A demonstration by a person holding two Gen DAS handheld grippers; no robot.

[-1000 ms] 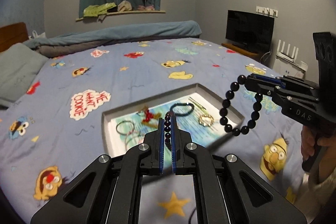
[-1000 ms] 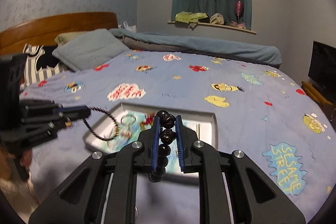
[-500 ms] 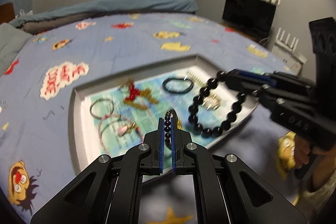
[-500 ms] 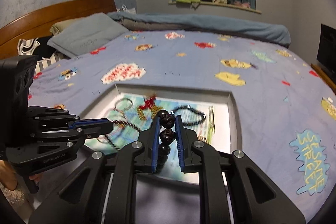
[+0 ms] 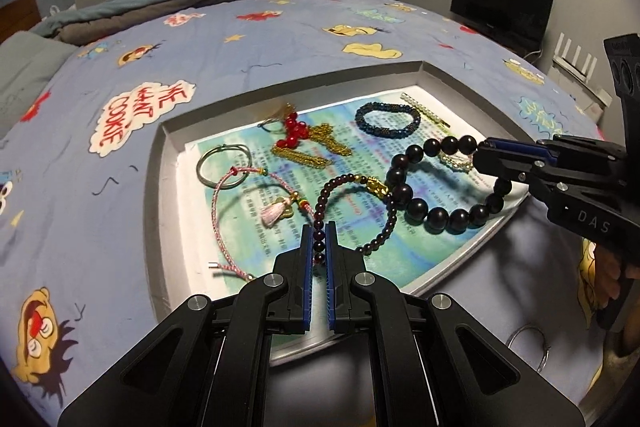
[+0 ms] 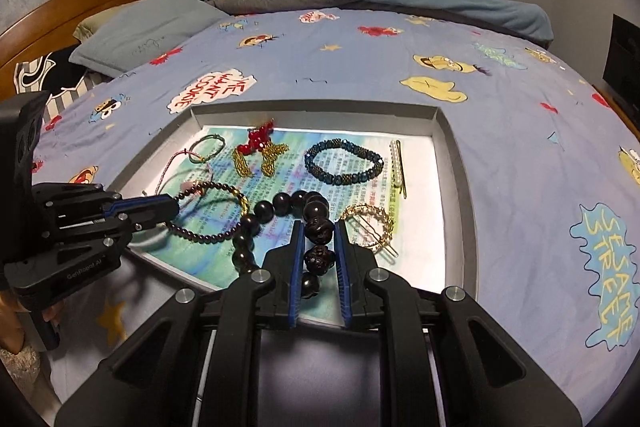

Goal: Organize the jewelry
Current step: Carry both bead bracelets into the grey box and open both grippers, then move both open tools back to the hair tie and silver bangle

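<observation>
**Both tools holding bead bracelets over the tray**

Left tool (image 5: 319, 233): jaws nearly closed, blue pads pinching a strand of small dark-red beads. This is the small-bead bracelet (image 5: 352, 205), a loop with one gold charm at its far side; the loop hangs forward of the tool tips over the printed paper lining the tray (image 5: 168, 131). Whether its far end touches the paper cannot be told.

Right tool (image 6: 318, 231): jaws narrow, closed on the large-bead bracelet (image 6: 276, 205). Two carved dark beads sit between the pads; the rest of the loop curves out to the left of the tips, above the near part of the tray. In the left wrist view the same loop hangs from the right tool's tip, just beside the gold charm of the other bracelet.

Tray contents, from near to far:
- gold ring-shaped hair clip (image 6: 370, 223), right of the right tool's tips
- pink cord bracelet (image 5: 240, 203) with tassel, left side
- plain metal bangle (image 5: 224, 163), far left
- gold chain (image 5: 316, 151) with red bead cluster (image 5: 295, 133) on it
- blue beaded bracelet (image 6: 344, 163), centre right
- pearl hair pin (image 6: 397, 163), just beside the blue bracelet

Tray lies on a bed (image 6: 520, 115) with a blue cartoon-print sheet. A thin wire ring (image 5: 528, 347) lies on the sheet outside the tray, near the hand (image 5: 612, 279) gripping the right tool.
</observation>
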